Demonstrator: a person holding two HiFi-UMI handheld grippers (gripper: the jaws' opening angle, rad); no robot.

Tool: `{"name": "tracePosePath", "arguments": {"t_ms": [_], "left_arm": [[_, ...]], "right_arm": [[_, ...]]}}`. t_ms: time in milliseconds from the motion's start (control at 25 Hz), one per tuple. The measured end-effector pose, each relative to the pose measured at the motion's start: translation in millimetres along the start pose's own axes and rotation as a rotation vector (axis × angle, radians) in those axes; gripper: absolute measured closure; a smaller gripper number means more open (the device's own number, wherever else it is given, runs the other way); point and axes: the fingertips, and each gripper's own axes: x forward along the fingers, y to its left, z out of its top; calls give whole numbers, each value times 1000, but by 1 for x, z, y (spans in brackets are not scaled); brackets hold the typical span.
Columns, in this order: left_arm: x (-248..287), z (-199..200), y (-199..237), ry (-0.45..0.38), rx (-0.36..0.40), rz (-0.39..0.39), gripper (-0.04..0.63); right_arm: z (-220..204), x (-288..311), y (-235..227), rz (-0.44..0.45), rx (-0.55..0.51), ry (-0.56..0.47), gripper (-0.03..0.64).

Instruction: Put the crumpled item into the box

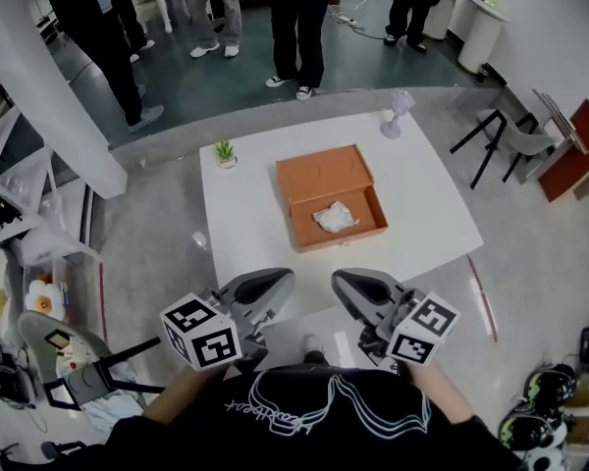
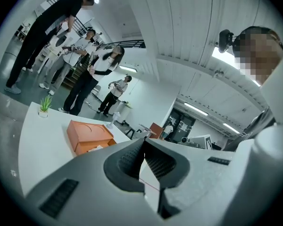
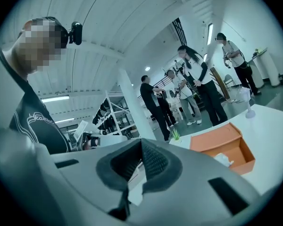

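An orange box [image 1: 330, 200] lies open in the middle of the white table [image 1: 245, 214], its lid folded back. A crumpled white item [image 1: 335, 217] rests inside the box tray; it also shows in the right gripper view as the crumpled item [image 3: 221, 159] in the box [image 3: 221, 144]. The left gripper view catches the box [image 2: 88, 136] from the side. My left gripper [image 1: 280, 281] and right gripper [image 1: 340, 281] hover near the table's front edge, close to my body, both shut with nothing between the jaws.
A small potted plant [image 1: 224, 151] stands at the table's back left corner and a pale lilac desk fan [image 1: 397, 113] at the back right. Several people [image 1: 299, 27] stand beyond the table. Shelving [image 1: 20, 204] lies left, chairs [image 1: 510, 140] right.
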Motion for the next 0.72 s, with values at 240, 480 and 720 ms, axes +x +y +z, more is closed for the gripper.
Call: {"name": "tracePosePath", "arguments": {"t_ms": [240, 480, 720], "left_arm": [[3, -2, -3, 4, -15, -4, 591], [11, 1, 0, 8, -7, -4, 591], [22, 5, 9, 18, -6, 6, 591]], "right_arm": [[2, -3, 1, 0, -7, 3, 614], [9, -3, -5, 2, -17, -2, 614], [15, 1, -17, 3, -38, 4, 614]]}}
